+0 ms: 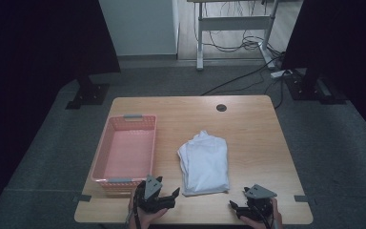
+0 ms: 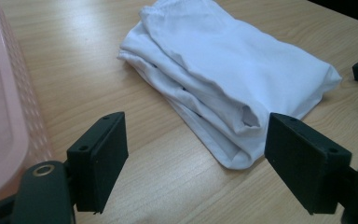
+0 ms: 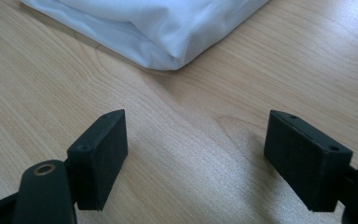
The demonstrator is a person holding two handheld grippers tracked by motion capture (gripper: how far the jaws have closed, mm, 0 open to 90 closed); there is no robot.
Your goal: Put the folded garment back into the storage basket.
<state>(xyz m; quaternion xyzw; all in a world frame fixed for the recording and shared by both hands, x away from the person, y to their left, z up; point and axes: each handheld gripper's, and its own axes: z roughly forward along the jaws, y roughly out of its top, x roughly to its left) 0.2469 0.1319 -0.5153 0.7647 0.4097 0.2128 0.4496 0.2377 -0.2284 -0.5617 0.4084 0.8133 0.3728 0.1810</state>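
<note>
1 folded white shirt (image 1: 204,162), 1 pink basket (image 1: 100,157); 2 hand-held grippers, left (image 1: 167,189) and right (image 1: 238,198), jaws apart.

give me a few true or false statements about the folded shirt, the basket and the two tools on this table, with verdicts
1. The folded white cloth garment lies on the light wooden table, outside the pink plastic mesh basket. True.
2. The basket holds a second garment. False: its inside is bare.
3. The left tool stands open near the garment's near left corner, gripping nothing. True.
4. The right tool is shut on the garment's edge. False: its jaws are spread over bare wood, apart from the garment.
5. The basket sits to the right of the garment in the high view. False: it sits to its left.
</note>
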